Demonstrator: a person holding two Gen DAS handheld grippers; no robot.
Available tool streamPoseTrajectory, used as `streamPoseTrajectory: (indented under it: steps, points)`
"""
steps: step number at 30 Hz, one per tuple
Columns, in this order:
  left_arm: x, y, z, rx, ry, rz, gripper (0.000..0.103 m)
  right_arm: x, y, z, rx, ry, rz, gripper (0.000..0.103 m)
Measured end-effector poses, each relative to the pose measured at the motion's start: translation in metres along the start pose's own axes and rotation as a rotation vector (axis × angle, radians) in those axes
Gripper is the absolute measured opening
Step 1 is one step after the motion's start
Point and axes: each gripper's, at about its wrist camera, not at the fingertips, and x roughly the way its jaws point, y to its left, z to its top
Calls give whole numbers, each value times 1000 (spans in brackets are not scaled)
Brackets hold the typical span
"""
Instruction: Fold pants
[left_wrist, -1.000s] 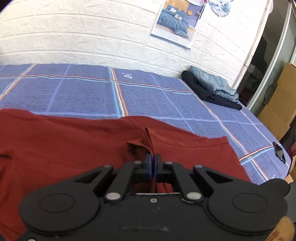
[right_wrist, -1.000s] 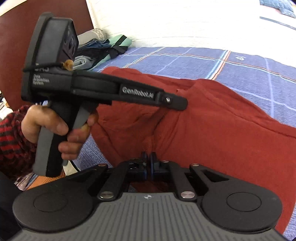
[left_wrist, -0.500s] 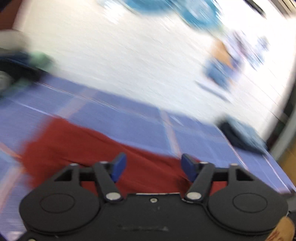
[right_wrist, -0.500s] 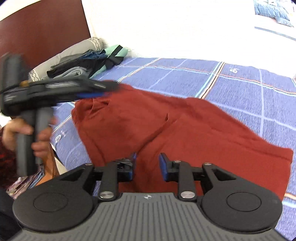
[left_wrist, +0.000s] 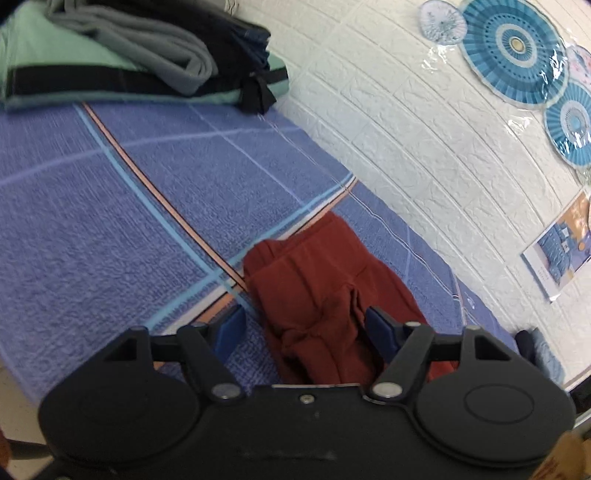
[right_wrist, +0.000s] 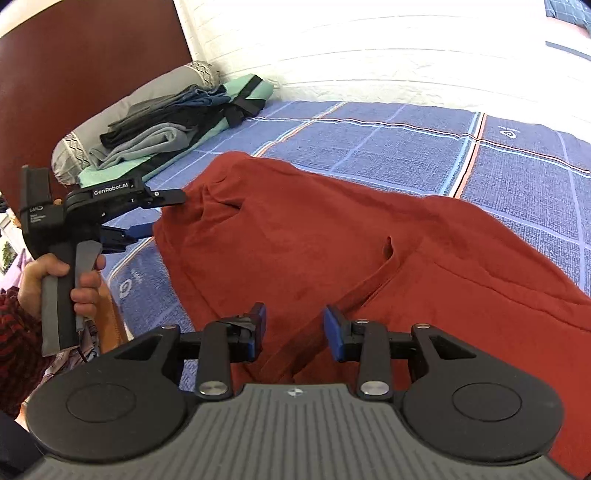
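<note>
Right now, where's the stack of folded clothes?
In the right wrist view, the stack of folded clothes sits upper left at the head of the bed, against a pillow, beyond the red pants.

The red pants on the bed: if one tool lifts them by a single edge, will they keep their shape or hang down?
The red pants will probably hang limp: the cloth already lies in soft creases and bunches on the blue bedsheet. They look fairly light, as thin knit. One pinch would likely undo the fold.
</note>
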Motion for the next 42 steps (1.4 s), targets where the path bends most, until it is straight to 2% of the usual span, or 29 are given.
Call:
streamPoseTrajectory:
  steps: [11,12,13,14,16,19,23,27,31,35,39,42]
  points:
    - [43,18,21,24,-20,-40,67,31,5,3,18,62,-17,60]
    - [51,17,23,28,-23,-36,57,32,5,2,17,58,-20,60]
    - [52,16,23,31,-21,-31,26,33,6,1,21,55,-22,60]
    - [54,17,25,25,-6,-47,19,33,6,1,24,54,-23,60]
    - [53,15,28,10,-22,-86,17,32,7,2,19,52,-20,61]
    - [34,-7,32,74,-70,-133,16,22,4,3,44,25,3,60]
    - [4,-50,34,164,-107,-239,16,2,-2,1,39,-19,-26,60]
    - [-20,-97,25,250,-110,-357,16,-21,-14,-10,76,-74,-46,60]
    - [-36,-144,0,327,-45,-460,16,-39,-29,-26,117,-95,-100,60]
    - [-27,-182,-40,402,56,-533,16,-58,-49,-43,171,-109,-161,61]
    - [-1,-215,-86,462,175,-566,16,-76,-61,-59,218,-128,-221,62]
    - [17,-235,-127,558,251,-562,17,-91,-72,-71,242,-140,-251,64]
